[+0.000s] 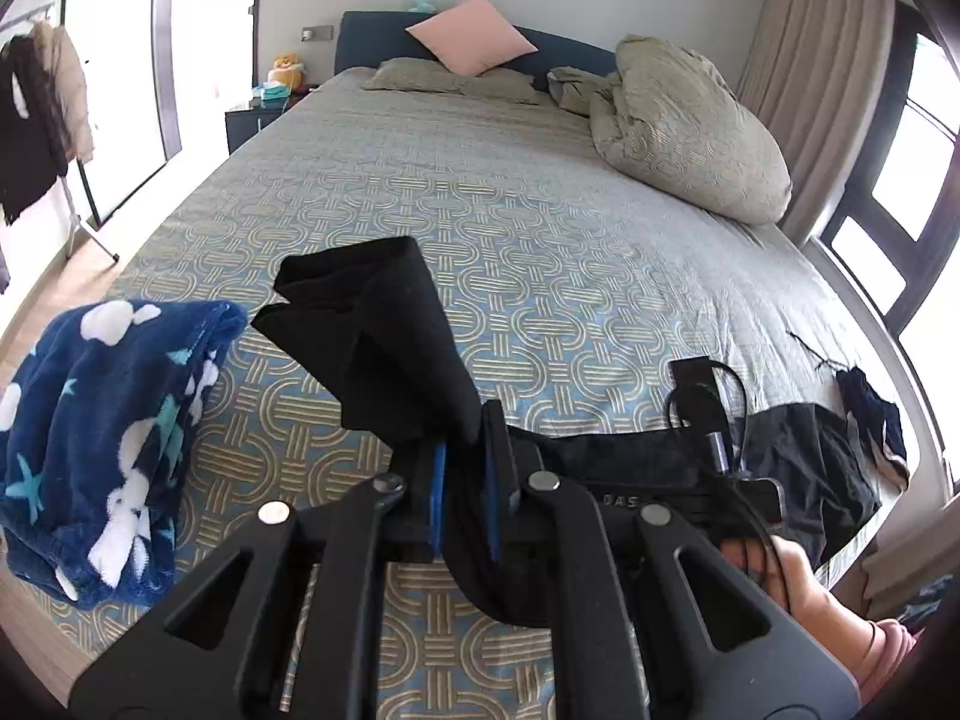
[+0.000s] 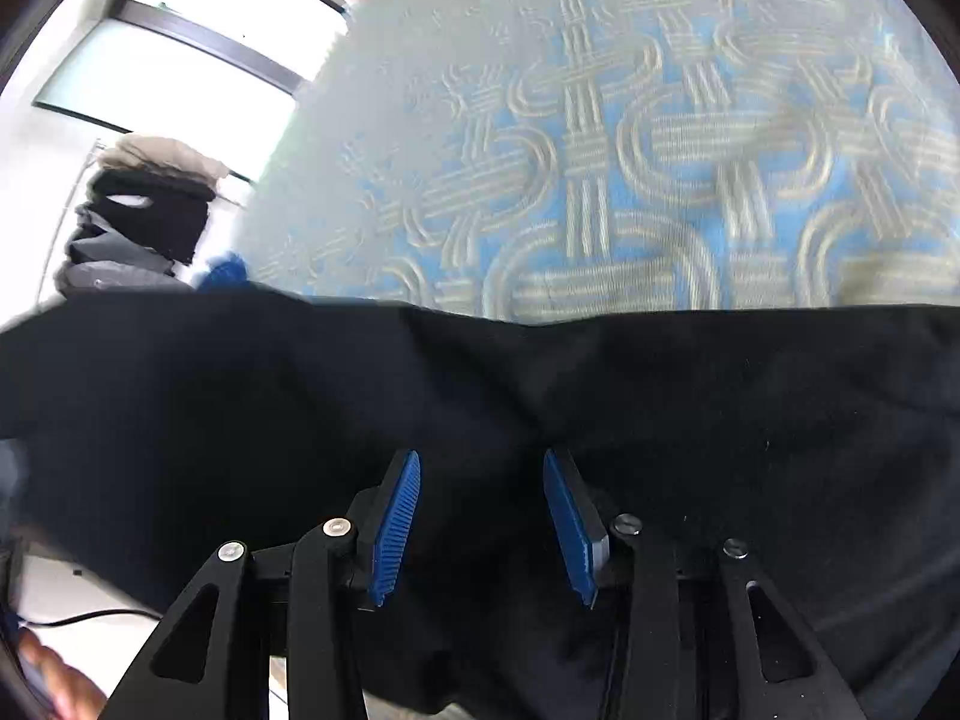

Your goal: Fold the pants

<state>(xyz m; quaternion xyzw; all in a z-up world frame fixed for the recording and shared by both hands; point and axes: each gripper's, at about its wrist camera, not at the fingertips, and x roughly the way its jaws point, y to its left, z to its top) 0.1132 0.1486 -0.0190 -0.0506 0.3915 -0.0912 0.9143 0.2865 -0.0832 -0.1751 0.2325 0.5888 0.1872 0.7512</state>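
Note:
The black pants (image 1: 384,336) lie across the near end of the patterned bed. My left gripper (image 1: 465,450) is shut on the pants' leg ends, which stick up past the blue pads (image 1: 437,498). The rest of the pants run right toward the other gripper and the hand holding it (image 1: 714,474). In the right wrist view the pants (image 2: 660,408) fill the lower half. My right gripper (image 2: 480,480) is open, its blue pads (image 2: 396,528) set apart over the black cloth, holding nothing.
The bed cover (image 1: 540,228) stretches ahead. A folded blue star-print fleece (image 1: 108,444) lies at the near left. Dark clothes (image 1: 870,420) sit at the right edge. Pillows (image 1: 684,120) and a pink cushion (image 1: 471,33) are at the headboard. A clothes rack (image 1: 36,114) stands left.

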